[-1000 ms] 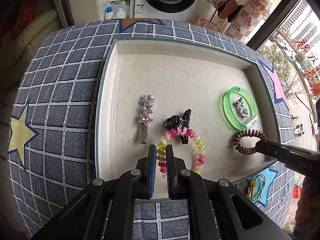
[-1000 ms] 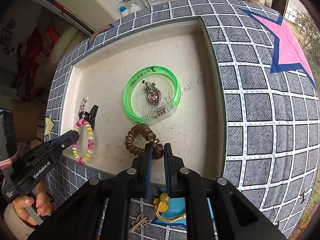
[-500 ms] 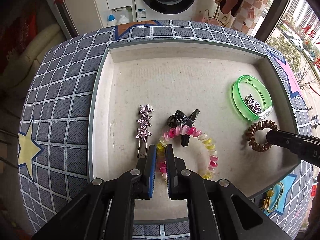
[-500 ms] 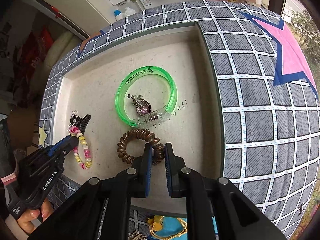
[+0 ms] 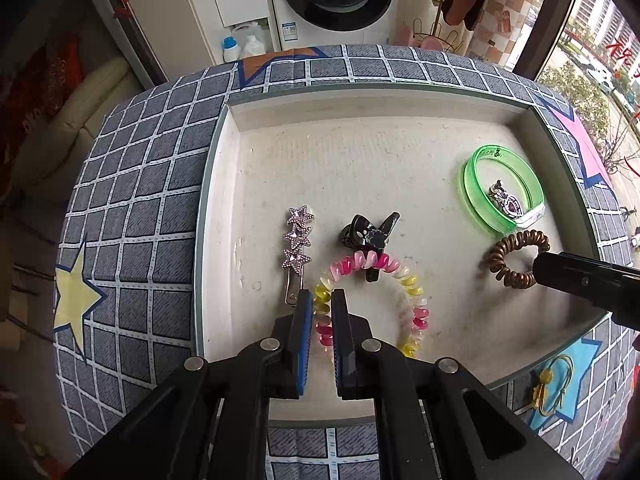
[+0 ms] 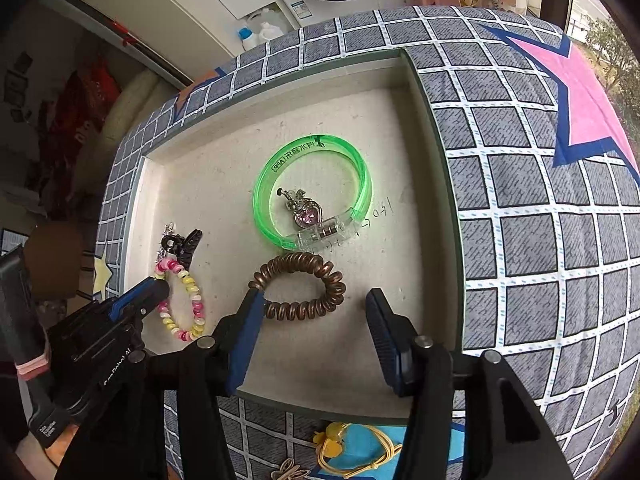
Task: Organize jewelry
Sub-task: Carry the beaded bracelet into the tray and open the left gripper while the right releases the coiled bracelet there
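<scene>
Your left gripper [image 5: 319, 300] angled steeply down into the tray [image 5: 360, 108], jaws clamped on the pastel coil bracelet [image 5: 416, 304], your right gripper [image 6: 314, 304] tipped likewise, jaws just opening, brown coil hair tie [image 6: 300, 286] lying loose between them.

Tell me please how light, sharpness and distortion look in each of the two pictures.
Left wrist view: soft even daylight, faint shadows, tray edges bowed by the fisheye, window somewhat bright, beaded bracelet sharp. Right wrist view: same soft light, checked cloth bulges strongly, green bangle sharp with small glints, corners dark.
</scene>
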`<action>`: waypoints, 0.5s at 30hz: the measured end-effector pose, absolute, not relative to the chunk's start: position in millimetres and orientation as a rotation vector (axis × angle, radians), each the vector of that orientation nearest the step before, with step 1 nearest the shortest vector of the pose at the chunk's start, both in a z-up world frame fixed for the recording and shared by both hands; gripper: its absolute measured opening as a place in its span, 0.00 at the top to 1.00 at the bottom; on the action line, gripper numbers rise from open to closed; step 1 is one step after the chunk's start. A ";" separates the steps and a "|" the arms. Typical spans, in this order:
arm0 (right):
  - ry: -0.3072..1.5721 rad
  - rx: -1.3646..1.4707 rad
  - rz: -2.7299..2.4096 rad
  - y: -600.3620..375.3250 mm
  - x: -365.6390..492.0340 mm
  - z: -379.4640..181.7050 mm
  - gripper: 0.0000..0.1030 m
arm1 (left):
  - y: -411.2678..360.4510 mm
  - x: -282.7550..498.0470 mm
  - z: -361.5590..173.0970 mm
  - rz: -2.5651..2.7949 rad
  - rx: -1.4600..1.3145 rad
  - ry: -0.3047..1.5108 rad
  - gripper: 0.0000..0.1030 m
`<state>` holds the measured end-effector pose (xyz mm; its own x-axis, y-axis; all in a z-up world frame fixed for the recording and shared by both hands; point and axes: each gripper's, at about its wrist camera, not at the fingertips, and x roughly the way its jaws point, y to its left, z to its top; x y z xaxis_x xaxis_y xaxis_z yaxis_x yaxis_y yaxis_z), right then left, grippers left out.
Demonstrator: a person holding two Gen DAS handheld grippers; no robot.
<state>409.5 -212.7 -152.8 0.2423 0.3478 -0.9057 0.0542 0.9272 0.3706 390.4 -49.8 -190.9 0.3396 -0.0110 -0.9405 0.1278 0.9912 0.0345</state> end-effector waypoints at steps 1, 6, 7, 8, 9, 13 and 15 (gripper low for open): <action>1.311 0.375 0.211 -214.0 408.5 -151.4 0.45 | -49.8 389.2 -189.0 -0.090 0.107 1.215 0.79; 1.282 0.433 0.222 -220.1 404.0 -142.1 0.39 | -50.1 387.1 -179.4 -0.093 0.103 1.186 0.79; 1.277 0.443 0.225 -221.5 402.6 -139.9 0.38 | -50.4 386.9 -177.3 -0.095 0.103 1.178 0.79; 1.272 0.450 0.226 -221.8 401.6 -138.2 0.38 | -50.7 386.3 -175.2 -0.095 0.105 1.171 0.79; 1.267 0.456 0.226 -222.2 400.5 -136.1 0.38 | -51.3 385.8 -173.3 -0.095 0.109 1.164 0.79; 1.247 0.482 0.236 -222.7 396.1 -125.6 0.35 | -52.8 382.0 -164.7 -0.101 0.116 1.144 0.79; 1.229 0.488 0.243 -221.7 393.1 -118.6 0.30 | -51.7 379.4 -159.4 -0.108 0.112 1.132 0.79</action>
<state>393.1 -221.7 -118.6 0.3266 0.4337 -0.8398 0.0808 0.8724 0.4820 379.4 -51.7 -159.4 0.4207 -0.0291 -0.9067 0.1427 0.9892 0.0344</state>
